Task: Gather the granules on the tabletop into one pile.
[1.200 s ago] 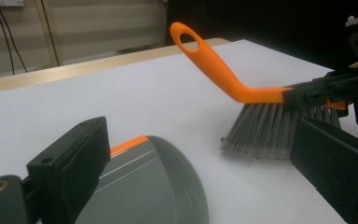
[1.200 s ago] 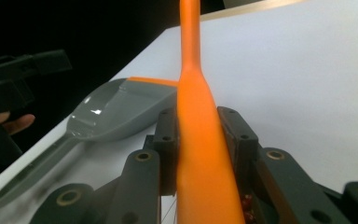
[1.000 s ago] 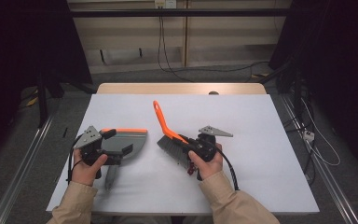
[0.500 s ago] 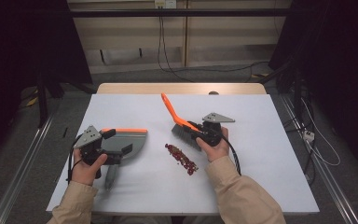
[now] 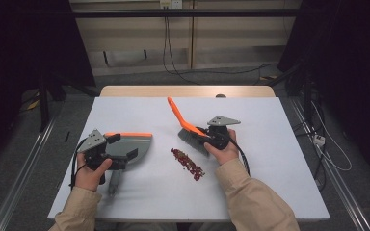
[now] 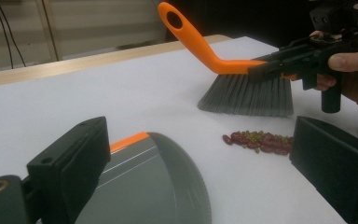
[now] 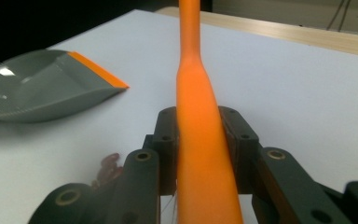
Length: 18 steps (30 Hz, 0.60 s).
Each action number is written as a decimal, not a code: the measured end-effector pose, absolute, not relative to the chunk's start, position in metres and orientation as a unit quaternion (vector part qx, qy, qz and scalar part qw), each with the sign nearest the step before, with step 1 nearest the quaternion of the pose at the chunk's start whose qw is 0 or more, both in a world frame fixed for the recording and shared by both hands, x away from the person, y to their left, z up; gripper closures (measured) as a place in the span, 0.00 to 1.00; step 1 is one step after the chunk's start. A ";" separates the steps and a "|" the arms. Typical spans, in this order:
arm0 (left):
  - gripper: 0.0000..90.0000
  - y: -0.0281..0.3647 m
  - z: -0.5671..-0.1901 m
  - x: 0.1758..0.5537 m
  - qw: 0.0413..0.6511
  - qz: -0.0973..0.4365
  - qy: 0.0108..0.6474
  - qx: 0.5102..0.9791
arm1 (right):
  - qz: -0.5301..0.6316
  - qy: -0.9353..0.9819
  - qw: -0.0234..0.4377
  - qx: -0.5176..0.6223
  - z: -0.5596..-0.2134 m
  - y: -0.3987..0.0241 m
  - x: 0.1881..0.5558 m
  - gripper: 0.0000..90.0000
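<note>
- Red-brown beans [image 5: 187,164] lie in a short streak on the white table [image 5: 270,183], between our two hands; the streak's long axis runs from upper left to lower right in the high view.
- We hold the brush [image 5: 189,132] just right of the streak's upper end; seen from the left gripper view, its grey bristles [image 6: 247,95] hang just behind the beans [image 6: 257,141], close to the table.
- Our right gripper [image 5: 207,139] is clenched on the brush's orange handle [image 7: 200,140], pads pressing both sides.
- The dustpan [image 5: 127,147] sits left of the beans, well apart, its orange edge along the far side.
- Our left gripper [image 5: 118,156] reaches onto the dustpan; in its own view the jaws stand wide apart, though we cannot tell whether they grip it.
- Judgement: the sweep must go leftward, across the streak toward the dustpan; the brush hand is nearer the beans.
</note>
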<state>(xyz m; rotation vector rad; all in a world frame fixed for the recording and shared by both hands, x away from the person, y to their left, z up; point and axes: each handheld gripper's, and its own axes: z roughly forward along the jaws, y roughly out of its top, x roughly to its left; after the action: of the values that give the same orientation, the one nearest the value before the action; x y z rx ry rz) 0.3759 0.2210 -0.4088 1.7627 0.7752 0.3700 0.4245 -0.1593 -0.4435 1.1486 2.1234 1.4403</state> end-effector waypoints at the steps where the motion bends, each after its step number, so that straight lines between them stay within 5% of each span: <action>1: 0.06 0.221 -0.409 0.376 0.556 0.157 0.327 0.748 | 0.501 0.749 0.164 0.401 -0.443 -0.159 0.425 0.78; 18: 0.06 0.223 -0.409 0.376 0.552 0.160 0.330 0.749 | 0.474 0.797 0.116 0.356 -0.436 -0.167 0.442 0.79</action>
<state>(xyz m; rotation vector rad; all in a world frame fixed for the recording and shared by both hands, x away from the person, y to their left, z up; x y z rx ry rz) 0.3763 0.2226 -0.4090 1.7700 0.7808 0.3775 0.4425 -0.1669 -0.4356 1.0440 2.3351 1.3877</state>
